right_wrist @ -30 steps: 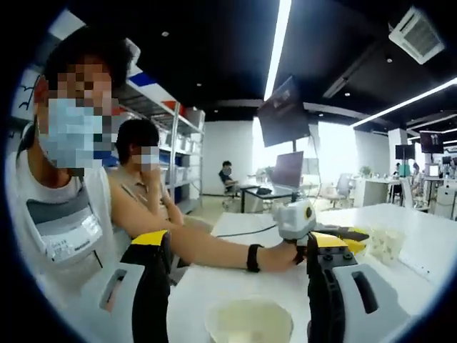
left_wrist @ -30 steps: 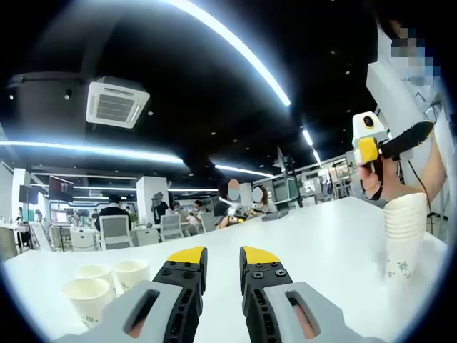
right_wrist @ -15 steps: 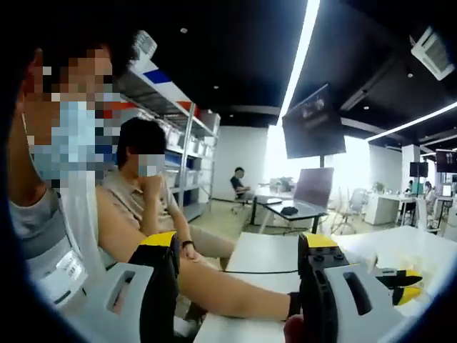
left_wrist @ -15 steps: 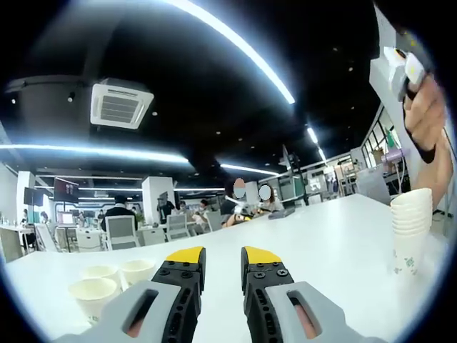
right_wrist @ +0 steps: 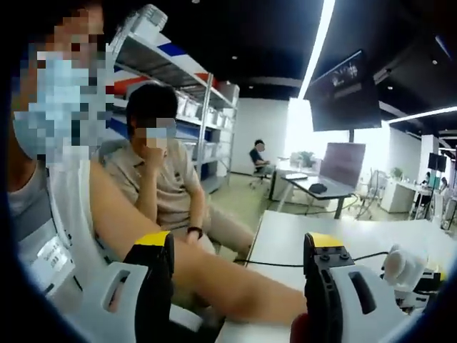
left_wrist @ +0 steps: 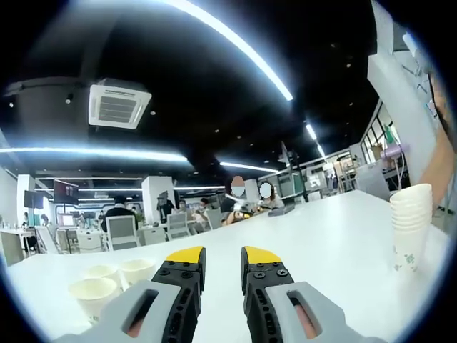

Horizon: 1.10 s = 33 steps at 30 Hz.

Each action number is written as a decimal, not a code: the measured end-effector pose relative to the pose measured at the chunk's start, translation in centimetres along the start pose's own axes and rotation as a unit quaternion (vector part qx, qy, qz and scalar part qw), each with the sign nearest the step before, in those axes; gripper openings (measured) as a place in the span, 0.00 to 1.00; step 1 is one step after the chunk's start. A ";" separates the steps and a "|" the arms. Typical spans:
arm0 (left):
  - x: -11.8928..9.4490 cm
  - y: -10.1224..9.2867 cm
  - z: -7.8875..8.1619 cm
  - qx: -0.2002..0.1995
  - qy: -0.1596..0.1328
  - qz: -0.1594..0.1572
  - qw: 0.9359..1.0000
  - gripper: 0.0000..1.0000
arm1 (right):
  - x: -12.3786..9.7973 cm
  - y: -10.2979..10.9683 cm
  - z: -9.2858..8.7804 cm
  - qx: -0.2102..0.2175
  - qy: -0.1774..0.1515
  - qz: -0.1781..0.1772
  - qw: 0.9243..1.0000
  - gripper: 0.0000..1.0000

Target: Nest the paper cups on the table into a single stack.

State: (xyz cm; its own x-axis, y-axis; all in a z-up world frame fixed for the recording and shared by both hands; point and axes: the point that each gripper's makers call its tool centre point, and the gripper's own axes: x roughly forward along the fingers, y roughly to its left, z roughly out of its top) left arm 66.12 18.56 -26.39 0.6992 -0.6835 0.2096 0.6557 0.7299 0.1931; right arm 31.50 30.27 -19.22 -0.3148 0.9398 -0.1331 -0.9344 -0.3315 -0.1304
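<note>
Big white tabletop [left_wrist: 314, 236] runs across the left gripper view, stretching back toward an office full of desks and chairs. Overhead there's a dark ceiling with long light strips and a square air vent [left_wrist: 118, 105].

In the right gripper view a seated person [right_wrist: 168, 171] in a beige shirt sits beside metal shelves [right_wrist: 189, 107], and a bare arm [right_wrist: 214, 275] of the person holding the tools crosses low between the jaws. A big dark screen [right_wrist: 350, 89] hangs up top.

The stack of paper cups [left_wrist: 412, 225] stands upright on the tabletop at the far right of the left gripper view. Three loose cups [left_wrist: 107, 282] sit in a tight cluster at the lower left, upright, mouths open, just left of the jaws.

The left hand-held gripper [left_wrist: 223, 259] is narrow, yellow tips close together with only a slim gap, nothing between them. The right hand-held gripper [right_wrist: 239, 246] is spread wide and empty, held up off the tabletop.
</note>
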 end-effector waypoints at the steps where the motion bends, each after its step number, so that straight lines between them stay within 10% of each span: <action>1: 0.0 0.2 -0.1 -0.001 0.000 0.001 1.000 0.21 | -0.2 -0.1 0.0 -0.007 -0.003 -0.002 1.000 0.77; 33: 0.3 1.7 -0.3 -0.010 -0.006 0.003 1.000 0.22 | -0.6 -1.2 -0.9 -0.027 -0.007 -0.027 0.999 0.74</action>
State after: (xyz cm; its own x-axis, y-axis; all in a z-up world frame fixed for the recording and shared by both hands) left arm 67.48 19.61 -26.27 0.6999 -0.6790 0.2217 0.6572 0.7337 0.1725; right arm 32.96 30.03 -19.91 -0.2675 0.9571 -0.1114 -0.9397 -0.2847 -0.1896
